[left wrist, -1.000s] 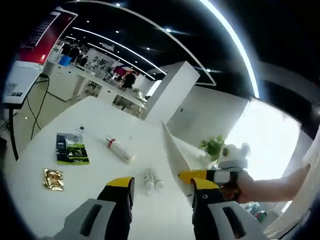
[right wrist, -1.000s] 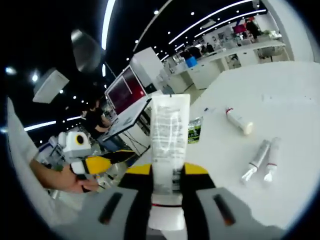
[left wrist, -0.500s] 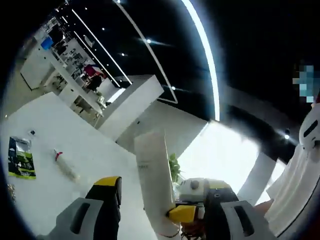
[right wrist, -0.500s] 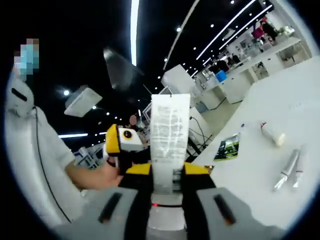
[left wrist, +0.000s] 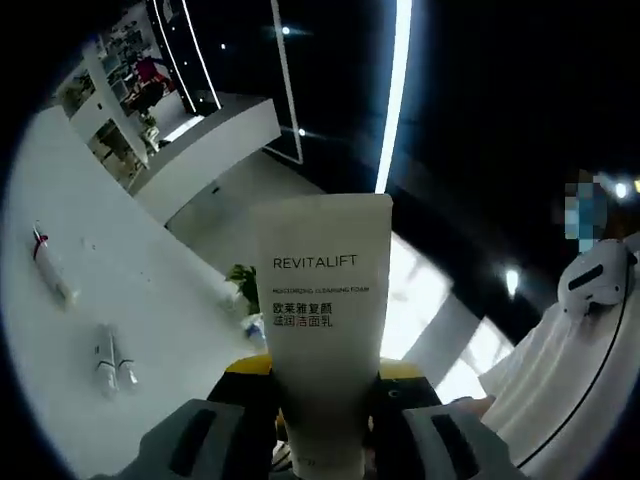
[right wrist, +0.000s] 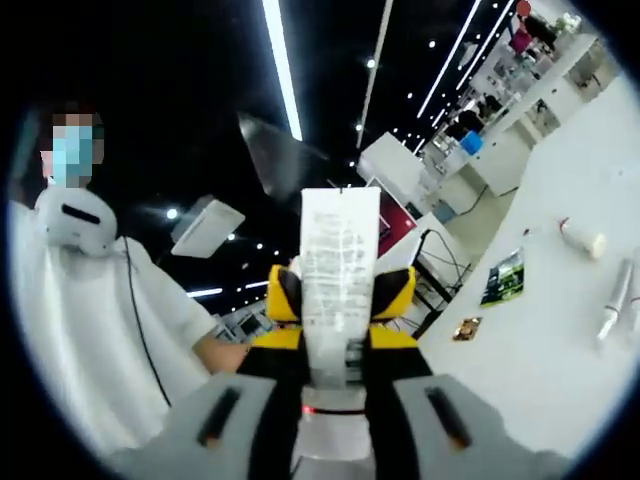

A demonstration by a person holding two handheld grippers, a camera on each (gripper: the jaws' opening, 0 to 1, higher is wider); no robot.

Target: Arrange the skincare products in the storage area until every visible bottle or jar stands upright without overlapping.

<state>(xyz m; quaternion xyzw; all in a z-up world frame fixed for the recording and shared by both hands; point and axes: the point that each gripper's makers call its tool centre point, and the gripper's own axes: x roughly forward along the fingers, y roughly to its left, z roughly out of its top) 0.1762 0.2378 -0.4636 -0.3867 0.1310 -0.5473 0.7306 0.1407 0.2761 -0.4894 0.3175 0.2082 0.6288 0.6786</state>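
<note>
The REVITALIFT cleansing-foam tube [left wrist: 322, 320] is held up in the air between the two tools, well above the counter [left wrist: 60, 340], its flat crimped end pointing away from both cameras. In the right gripper view the right tool [right wrist: 334, 352] is clenched on the tube's lower body, the printed back panel rising straight up from between its jaws. In the left gripper view the left tool [left wrist: 325, 385] has its jaws on either side of the tube's lower part and looks closed on it, though the contact itself is hidden behind the tube.

The tube is probably light, soft-walled plastic with a smooth, somewhat slippery skin; a hard squeeze mid-body would dent it or push product toward the cap. The firmest hold is likely low, near the stiffer shoulder and cap, which is also the end it must stand on.

Both hands are raised and face each other, tilted away from the counter. Off to the left tool's left lie a pair of slim tubes [left wrist: 112, 357] and a white red-banded tube [left wrist: 50, 275], all flat on the counter.
</note>
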